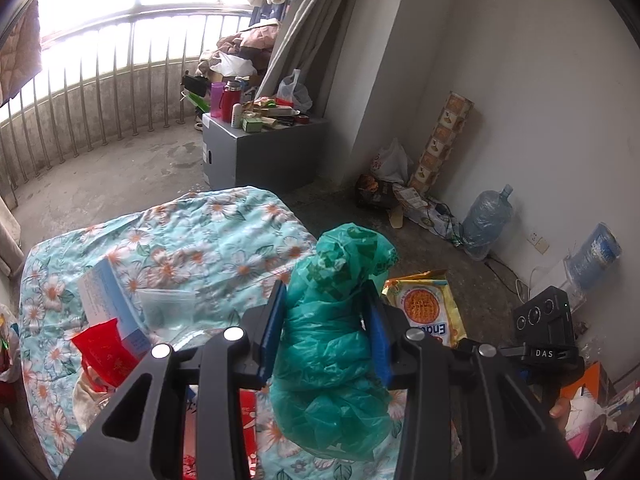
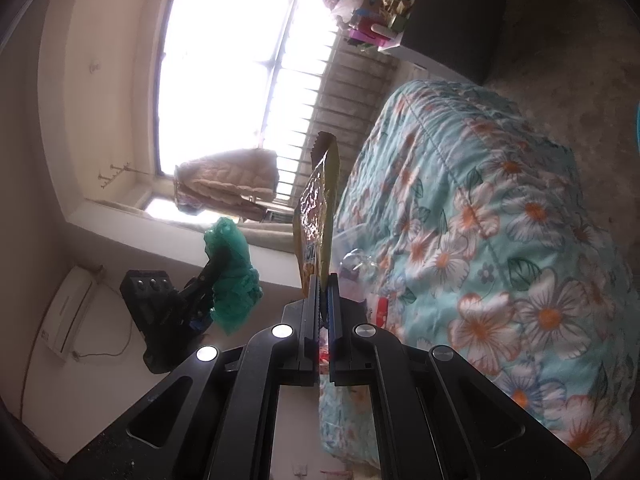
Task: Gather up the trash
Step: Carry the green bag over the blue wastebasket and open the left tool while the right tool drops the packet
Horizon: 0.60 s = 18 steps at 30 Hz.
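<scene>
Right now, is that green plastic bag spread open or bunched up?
Bunched up. The green bag is a crumpled wad pinched between the left tongs, above the floral quilt.

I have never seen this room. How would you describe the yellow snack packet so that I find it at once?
Start at the bed with the floral quilt. Just off its edge, two hand-held grippers hover side by side: the left gripper holds a crumpled green plastic bag. The yellow snack packet is the flat, shiny one pinched in the right gripper, printed with a round orange waffle pattern.
</scene>
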Each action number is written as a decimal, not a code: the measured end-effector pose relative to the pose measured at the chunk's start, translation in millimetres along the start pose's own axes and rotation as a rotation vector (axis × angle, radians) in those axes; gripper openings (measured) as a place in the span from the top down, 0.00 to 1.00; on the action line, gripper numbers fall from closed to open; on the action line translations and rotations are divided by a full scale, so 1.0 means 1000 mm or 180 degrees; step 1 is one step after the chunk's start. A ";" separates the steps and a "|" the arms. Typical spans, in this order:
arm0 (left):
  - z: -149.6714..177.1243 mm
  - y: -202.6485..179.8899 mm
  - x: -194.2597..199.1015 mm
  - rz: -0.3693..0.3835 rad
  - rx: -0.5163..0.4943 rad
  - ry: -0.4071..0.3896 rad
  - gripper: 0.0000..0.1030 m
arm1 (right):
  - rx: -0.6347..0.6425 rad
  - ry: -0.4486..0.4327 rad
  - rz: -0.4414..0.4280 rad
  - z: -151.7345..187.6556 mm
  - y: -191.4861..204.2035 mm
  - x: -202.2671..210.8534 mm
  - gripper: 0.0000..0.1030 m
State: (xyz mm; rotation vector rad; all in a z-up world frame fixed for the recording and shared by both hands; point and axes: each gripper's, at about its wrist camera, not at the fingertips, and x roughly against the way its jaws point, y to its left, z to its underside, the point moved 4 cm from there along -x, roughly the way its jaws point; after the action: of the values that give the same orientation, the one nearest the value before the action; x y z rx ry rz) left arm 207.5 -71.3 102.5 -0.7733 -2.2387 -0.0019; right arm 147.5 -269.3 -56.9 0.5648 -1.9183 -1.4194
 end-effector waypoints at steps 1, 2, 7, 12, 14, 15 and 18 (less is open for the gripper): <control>-0.002 -0.005 -0.003 0.0005 -0.0023 0.0004 0.64 | -0.0002 -0.0023 0.0006 -0.001 0.000 0.004 0.98; -0.004 -0.009 -0.006 0.0006 -0.0046 0.0000 0.64 | -0.0009 -0.0049 0.0005 -0.002 -0.002 0.009 0.98; -0.013 -0.039 -0.028 0.0013 -0.0222 0.0014 0.64 | -0.0067 -0.0244 -0.0013 -0.012 -0.013 0.037 0.98; -0.020 -0.080 -0.063 0.0097 -0.0398 0.0093 0.64 | -0.0121 -0.0506 0.0032 -0.023 -0.027 0.074 0.98; -0.020 -0.096 -0.077 0.0145 -0.0444 0.0126 0.64 | -0.0146 -0.0623 0.0089 -0.027 -0.036 0.091 0.98; -0.021 -0.104 -0.085 0.0169 -0.0460 0.0148 0.64 | -0.0166 -0.0681 0.0125 -0.030 -0.040 0.099 0.98; -0.020 -0.131 -0.116 0.0265 -0.0490 0.0256 0.64 | -0.0249 -0.0907 0.0302 -0.038 -0.060 0.131 0.98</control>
State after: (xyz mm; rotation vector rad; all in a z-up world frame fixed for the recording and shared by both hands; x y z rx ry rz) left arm 213.0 -244.8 69.7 -0.9322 -2.1470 -0.1640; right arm 84.1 -402.7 -72.5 0.2405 -2.0668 -1.5728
